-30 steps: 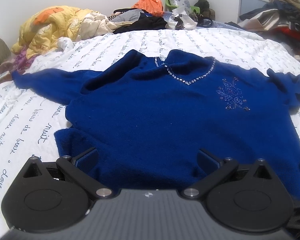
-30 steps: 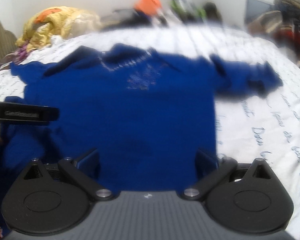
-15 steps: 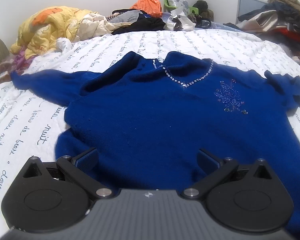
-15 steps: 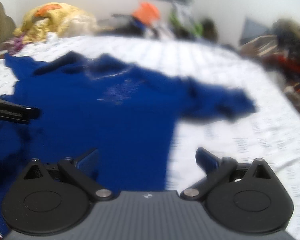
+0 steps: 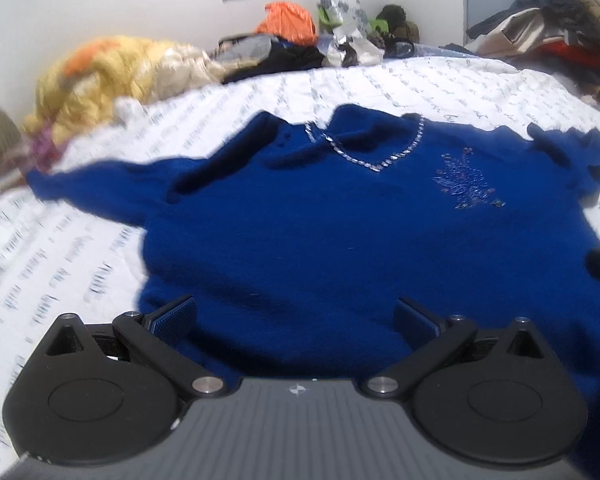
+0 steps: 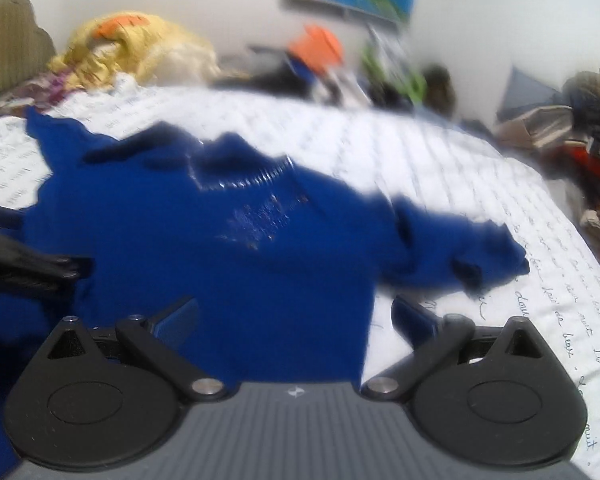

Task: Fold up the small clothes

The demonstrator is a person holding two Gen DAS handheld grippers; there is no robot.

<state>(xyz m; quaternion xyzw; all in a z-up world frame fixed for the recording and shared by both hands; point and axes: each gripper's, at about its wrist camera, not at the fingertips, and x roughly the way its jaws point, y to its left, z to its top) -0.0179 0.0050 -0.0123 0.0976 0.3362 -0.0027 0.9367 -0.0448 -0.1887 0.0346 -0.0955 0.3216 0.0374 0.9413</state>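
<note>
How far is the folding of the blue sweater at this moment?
Done: the blue sweater lies spread face up on the white bedsheet, sleeves out to both sides. In hand: nothing; the left gripper and the right gripper are both open above its lower part and hold no cloth. Left: every fold; no sleeve is turned in and the body is not doubled.

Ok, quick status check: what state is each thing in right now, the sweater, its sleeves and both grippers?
Blue sweater: spread front-up on the bed, unfolded.
Its left-side sleeve: stretched out flat on the white printed bedspread.
Its right-side sleeve: bunched and crumpled.
Left gripper: open, over the hem, gripping nothing.
Right gripper: open, over the sweater's right edge, gripping nothing.
</note>
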